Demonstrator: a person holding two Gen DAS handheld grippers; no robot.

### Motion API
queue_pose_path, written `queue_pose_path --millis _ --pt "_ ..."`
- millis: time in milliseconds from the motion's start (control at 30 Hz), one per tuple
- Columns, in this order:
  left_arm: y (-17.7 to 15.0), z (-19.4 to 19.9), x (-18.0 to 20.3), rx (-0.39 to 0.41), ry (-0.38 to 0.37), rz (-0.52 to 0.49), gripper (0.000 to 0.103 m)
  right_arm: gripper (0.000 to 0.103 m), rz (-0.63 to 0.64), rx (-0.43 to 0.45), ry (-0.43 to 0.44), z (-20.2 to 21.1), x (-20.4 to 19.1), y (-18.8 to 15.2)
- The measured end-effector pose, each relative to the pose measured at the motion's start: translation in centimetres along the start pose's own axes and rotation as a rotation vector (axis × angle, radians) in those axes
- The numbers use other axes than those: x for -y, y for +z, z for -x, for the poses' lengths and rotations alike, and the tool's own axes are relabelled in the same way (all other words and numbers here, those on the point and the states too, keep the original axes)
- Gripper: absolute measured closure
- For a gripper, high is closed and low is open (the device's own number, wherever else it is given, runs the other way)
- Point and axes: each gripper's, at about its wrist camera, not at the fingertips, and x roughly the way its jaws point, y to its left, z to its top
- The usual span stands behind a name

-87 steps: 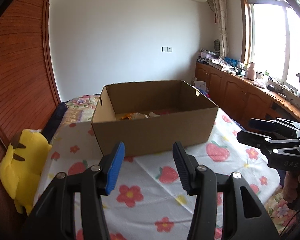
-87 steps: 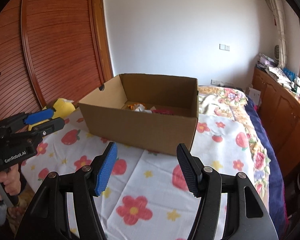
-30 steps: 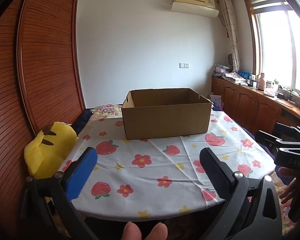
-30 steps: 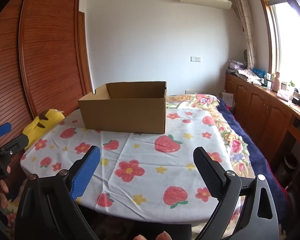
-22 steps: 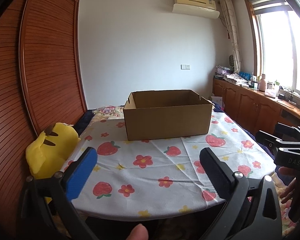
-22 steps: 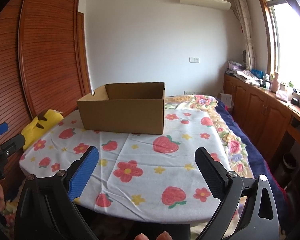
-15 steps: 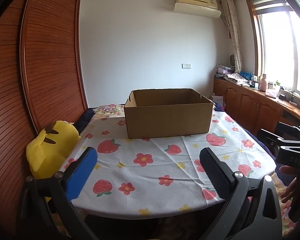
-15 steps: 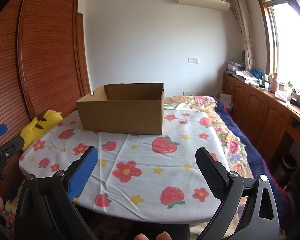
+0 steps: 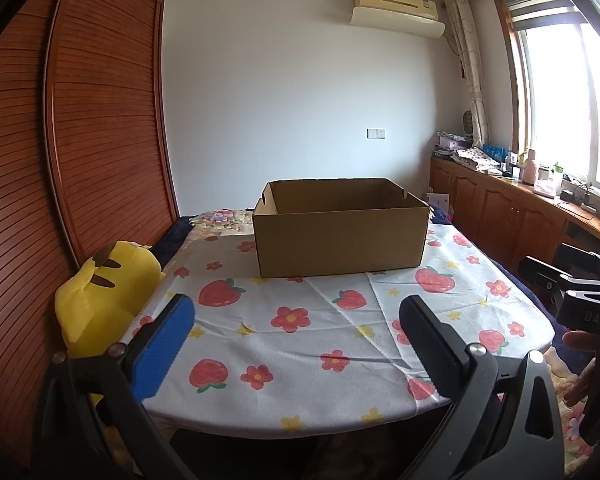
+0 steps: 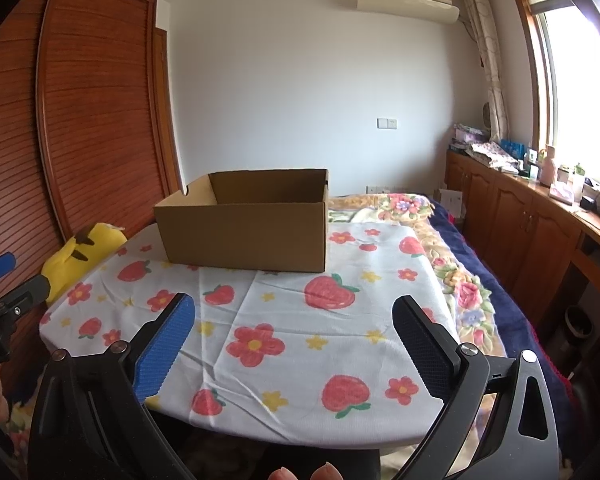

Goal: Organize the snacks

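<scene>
An open brown cardboard box (image 9: 340, 236) stands on the far part of a table with a strawberry-and-flower cloth (image 9: 300, 344); it also shows in the right wrist view (image 10: 246, 226). Its inside is hidden from this low angle, so no snacks show. My left gripper (image 9: 296, 340) is open wide and empty, held back over the table's near edge. My right gripper (image 10: 294, 340) is open wide and empty, likewise back from the box. Each gripper shows at the edge of the other's view, the right (image 9: 572, 292) and the left (image 10: 4, 296).
A yellow plush toy (image 9: 104, 296) leans at the table's left edge by a wooden slatted wardrobe (image 9: 80, 160). A bed with floral bedding (image 10: 440, 240) lies beyond the table. Wooden cabinets (image 10: 532, 224) with clutter run under the window on the right.
Both grippers have pulled back and down from the box and opened wider since 2.9 s ago. Over the last second the views barely shift; the box contents have dropped from sight.
</scene>
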Motion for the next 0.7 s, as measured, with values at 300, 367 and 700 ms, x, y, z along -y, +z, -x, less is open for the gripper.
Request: queue_pose_path --millis 300,367,700 --pt "-0.06 0.09 0.01 0.003 0.004 0.001 0.000 0.002 0.002 0.011 -0.007 0.10 -0.44 0.14" --pt "-0.06 0.07 -0.01 0.003 0.003 0.002 0.000 0.002 0.000 0.012 -0.009 0.02 -0.55 0.02" --pt "0.05 0.20 -0.23 0.004 0.007 0.010 0.000 0.002 -0.004 0.017 -0.008 0.11 -0.53 -0.06"
